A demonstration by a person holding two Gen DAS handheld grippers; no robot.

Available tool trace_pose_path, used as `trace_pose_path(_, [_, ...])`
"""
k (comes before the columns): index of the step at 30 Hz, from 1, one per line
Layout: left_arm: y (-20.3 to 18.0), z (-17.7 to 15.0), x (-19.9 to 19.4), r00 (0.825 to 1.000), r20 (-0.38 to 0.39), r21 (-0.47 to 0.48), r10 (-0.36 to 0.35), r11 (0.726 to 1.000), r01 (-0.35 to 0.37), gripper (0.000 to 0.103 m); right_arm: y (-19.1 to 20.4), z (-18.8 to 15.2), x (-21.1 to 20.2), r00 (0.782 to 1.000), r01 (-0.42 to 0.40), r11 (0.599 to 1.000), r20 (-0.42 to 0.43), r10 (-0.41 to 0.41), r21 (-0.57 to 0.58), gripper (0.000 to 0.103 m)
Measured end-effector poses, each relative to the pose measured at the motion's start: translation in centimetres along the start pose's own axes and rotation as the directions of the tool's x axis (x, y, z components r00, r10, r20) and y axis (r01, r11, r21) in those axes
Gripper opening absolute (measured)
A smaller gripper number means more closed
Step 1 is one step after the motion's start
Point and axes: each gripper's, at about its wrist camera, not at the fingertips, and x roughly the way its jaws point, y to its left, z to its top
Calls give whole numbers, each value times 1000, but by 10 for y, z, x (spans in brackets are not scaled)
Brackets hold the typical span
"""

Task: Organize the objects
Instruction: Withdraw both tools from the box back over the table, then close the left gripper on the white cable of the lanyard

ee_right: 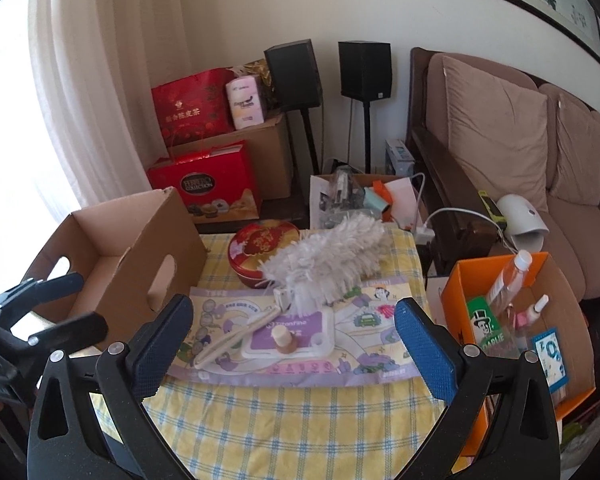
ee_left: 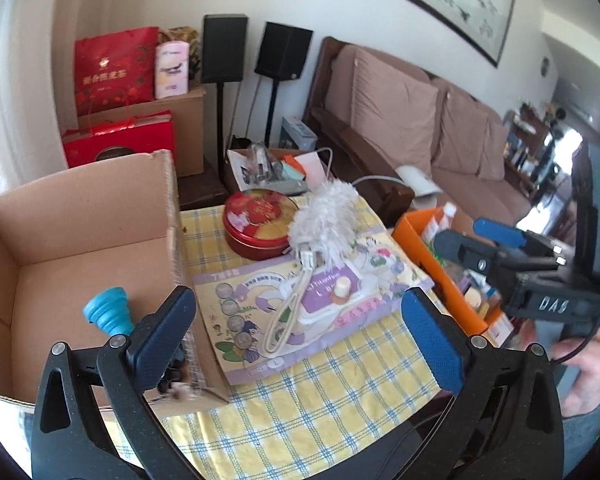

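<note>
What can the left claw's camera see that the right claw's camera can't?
Only the left camera looks inside the brown cardboard box and shows the blue ribbed thing in it. Only the right camera shows the green packet and clear bottle clearly inside the orange box. Both show the white fluffy duster, the red round tin and the yellow checked cloth. The left claw and right claw are both open and empty.
</note>
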Motion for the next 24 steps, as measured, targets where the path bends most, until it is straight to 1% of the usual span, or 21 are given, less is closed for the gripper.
trace_pose_path(3, [-15,-6,8,1000,-5,59,4,998,-3,103,-8,-6,-1,1000,-1,1000,0,1,19,102])
trace_pose_path(5, [-26,-9,16,1000,-19,94,20,995,-18,101,-13,-10,-1,1000,-4,999,-1,4,34,102])
trace_pose_path(6, [-29,-11,20,999,-25,103,24,994,-21,100,-15,-11,-1,1000,-5,999,-2,5,40,102])
trace_pose_path(8, [-36,-14,29,999,-42,117,26,993,-21,94,-20,-14,-1,1000,-4,999,-4,4,52,102])
trace_pose_path(10, [-39,-17,36,998,-51,126,29,992,-22,91,-25,-17,-2,1000,-1,998,-5,1,62,102])
trace_pose_path(12, [-42,-20,46,997,-66,144,44,989,-34,83,-29,-20,-3,1000,3,997,-4,-3,72,102])
trace_pose_path(14, [-44,-23,56,994,-87,162,62,986,-47,71,-33,-22,-3,1000,2,997,-4,-2,81,102])
trace_pose_path(15, [-45,-25,61,993,-99,170,69,984,-51,68,-35,-23,-3,1000,1,996,-5,0,86,102])
trace_pose_path(17, [-46,-30,75,988,-126,190,92,979,-67,58,-37,-26,-4,1000,-1,996,-6,1,93,102])
trace_pose_path(19, [-46,-33,85,983,-146,204,114,976,-83,55,-39,-28,-3,1000,-3,995,-8,4,97,102])
trace_pose_path(21, [-44,-36,97,977,-164,213,133,972,-97,54,-40,-30,-2,1000,-3,995,-12,5,98,102])
trace_pose_path(23, [-41,-39,107,972,-180,217,151,970,-111,48,-41,-31,-1,1000,-6,995,-16,7,101,102])
trace_pose_path(24, [-40,-40,111,969,-188,219,160,969,-117,47,-42,-31,0,1000,-8,995,-16,9,103,102])
